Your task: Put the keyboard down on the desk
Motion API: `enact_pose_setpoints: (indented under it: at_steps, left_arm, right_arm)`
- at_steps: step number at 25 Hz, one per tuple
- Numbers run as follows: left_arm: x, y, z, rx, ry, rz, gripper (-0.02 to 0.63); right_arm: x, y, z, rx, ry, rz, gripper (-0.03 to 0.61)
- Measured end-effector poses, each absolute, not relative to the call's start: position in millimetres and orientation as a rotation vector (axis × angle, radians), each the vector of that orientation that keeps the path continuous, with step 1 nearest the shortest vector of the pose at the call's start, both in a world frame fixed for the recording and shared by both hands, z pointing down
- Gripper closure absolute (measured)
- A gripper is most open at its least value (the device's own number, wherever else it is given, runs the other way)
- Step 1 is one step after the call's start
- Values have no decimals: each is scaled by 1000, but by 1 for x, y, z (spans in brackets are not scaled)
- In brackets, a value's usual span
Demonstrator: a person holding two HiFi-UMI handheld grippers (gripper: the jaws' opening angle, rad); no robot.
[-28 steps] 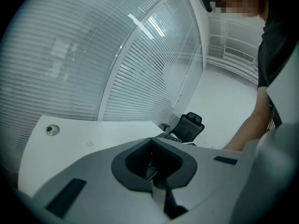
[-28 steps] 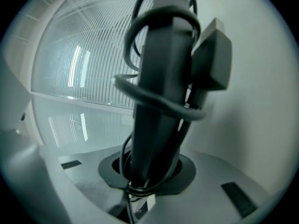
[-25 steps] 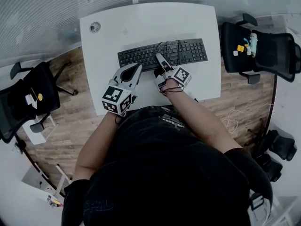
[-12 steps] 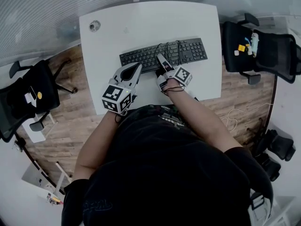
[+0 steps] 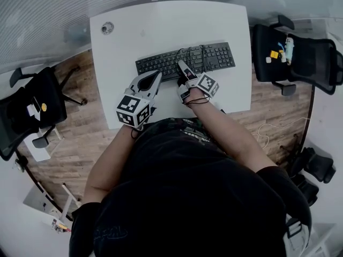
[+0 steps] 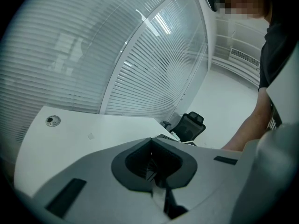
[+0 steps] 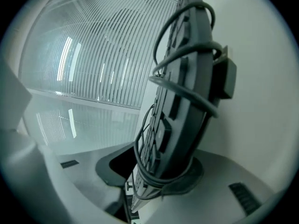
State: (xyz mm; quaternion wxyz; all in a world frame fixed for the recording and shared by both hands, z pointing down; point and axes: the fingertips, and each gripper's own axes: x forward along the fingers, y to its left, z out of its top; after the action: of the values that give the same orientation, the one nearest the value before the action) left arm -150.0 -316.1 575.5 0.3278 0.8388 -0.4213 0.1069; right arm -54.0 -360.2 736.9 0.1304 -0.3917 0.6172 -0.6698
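The black keyboard (image 5: 185, 61) lies flat on the white desk (image 5: 161, 25), its long side across the desk. My right gripper (image 5: 182, 66) reaches over its near edge at the middle. In the right gripper view the keyboard (image 7: 187, 92), with its cable (image 7: 187, 55) wound round it, stands between the jaws of the right gripper (image 7: 159, 171). Those jaws are opening, and a dark gap shows beside the keys. My left gripper (image 5: 156, 78) hovers by the keyboard's near left edge, shut and holding nothing (image 6: 156, 167).
A round cable grommet (image 5: 107, 28) sits in the desk's far left corner. Black office chairs stand to the left (image 5: 32, 111) and right (image 5: 297, 58) of the desk, the right one with small items on its seat. A glass wall with blinds runs behind the desk.
The keyboard and both grippers stay where they were; only the view shifts slightly.
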Motion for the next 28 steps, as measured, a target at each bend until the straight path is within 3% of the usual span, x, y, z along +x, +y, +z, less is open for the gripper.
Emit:
enact_pose_setpoints:
  at_steps: [5, 12, 28]
  left_arm:
    - [-145, -313, 573, 2206, -1103, 276, 600]
    - [-143, -309, 567, 2212, -1126, 258, 600]
    - [-119, -295, 558, 2224, -1181, 256, 600]
  right_arm:
    - [-55, -354, 738, -1147, 1806, -2010, 340]
    - [-67, -339, 731, -1166, 2035, -2105, 264]
    - [-60, -296, 738, -1142, 2194, -2214, 242]
